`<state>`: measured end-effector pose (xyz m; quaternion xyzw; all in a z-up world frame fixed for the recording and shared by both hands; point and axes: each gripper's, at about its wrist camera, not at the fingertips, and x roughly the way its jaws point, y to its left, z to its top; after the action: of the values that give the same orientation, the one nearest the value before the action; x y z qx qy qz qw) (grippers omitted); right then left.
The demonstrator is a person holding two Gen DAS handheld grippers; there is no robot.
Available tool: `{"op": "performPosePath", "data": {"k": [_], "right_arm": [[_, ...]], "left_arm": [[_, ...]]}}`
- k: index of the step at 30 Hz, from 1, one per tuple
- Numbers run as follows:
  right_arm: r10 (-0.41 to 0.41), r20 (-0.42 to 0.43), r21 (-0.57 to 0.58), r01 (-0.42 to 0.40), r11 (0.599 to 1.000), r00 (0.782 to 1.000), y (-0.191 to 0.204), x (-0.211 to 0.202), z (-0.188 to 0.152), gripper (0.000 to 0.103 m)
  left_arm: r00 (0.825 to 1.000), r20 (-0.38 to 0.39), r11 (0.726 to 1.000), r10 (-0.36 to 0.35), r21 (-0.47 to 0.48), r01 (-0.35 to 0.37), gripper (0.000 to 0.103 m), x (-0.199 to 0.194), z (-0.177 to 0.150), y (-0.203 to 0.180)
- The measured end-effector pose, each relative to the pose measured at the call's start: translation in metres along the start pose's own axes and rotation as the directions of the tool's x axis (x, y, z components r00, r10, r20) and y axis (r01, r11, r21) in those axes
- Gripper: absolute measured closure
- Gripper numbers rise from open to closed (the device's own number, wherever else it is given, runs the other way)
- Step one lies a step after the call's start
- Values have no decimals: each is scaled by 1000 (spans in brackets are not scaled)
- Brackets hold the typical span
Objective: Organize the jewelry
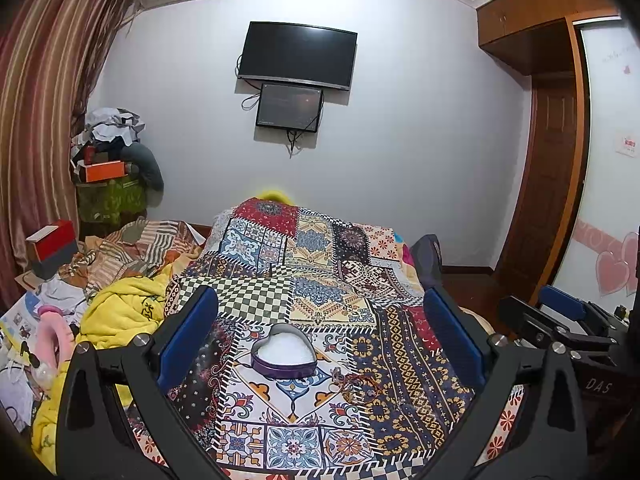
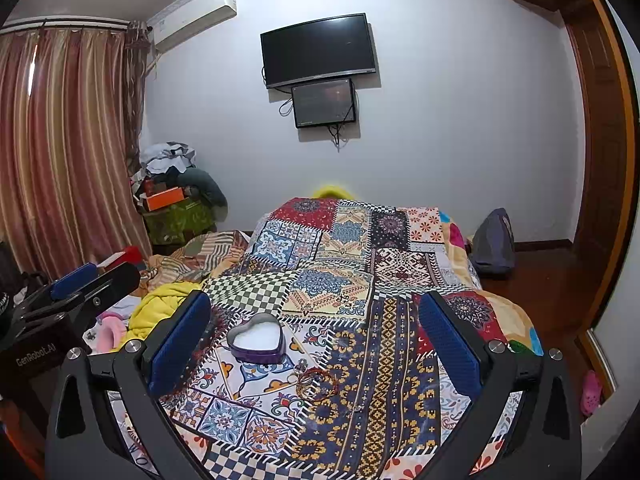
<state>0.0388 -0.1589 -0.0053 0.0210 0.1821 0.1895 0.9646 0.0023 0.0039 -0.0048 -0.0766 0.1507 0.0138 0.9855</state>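
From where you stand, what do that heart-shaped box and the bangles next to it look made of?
The heart-shaped box looks like thin metal: a shiny silvery rim, glossy purple wall and white lining that may be padding. The bangles are slim reddish-gold rings, possibly metal or beads; too small to tell. Both lie on a printed patchwork cloth.

The patterned patchwork bedspread [image 2: 384, 344] lies flat and bare across its right and far parts. Near centre stand the purple heart-shaped tin [image 2: 257, 339] and, just right of it, tangled bracelets [image 2: 316, 383]. Crumpled yellow blanket [image 1: 120, 312] crowds the left.
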Motion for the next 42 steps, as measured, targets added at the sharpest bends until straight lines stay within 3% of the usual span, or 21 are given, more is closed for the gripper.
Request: {"op": "performPosePath", "data": {"k": [42], "right_arm": [[-1, 0, 3, 1, 1000, 1000, 0, 1, -1, 0]], "left_arm": [[1000, 6, 1000, -4, 7, 3, 0, -3, 4, -2]]}}
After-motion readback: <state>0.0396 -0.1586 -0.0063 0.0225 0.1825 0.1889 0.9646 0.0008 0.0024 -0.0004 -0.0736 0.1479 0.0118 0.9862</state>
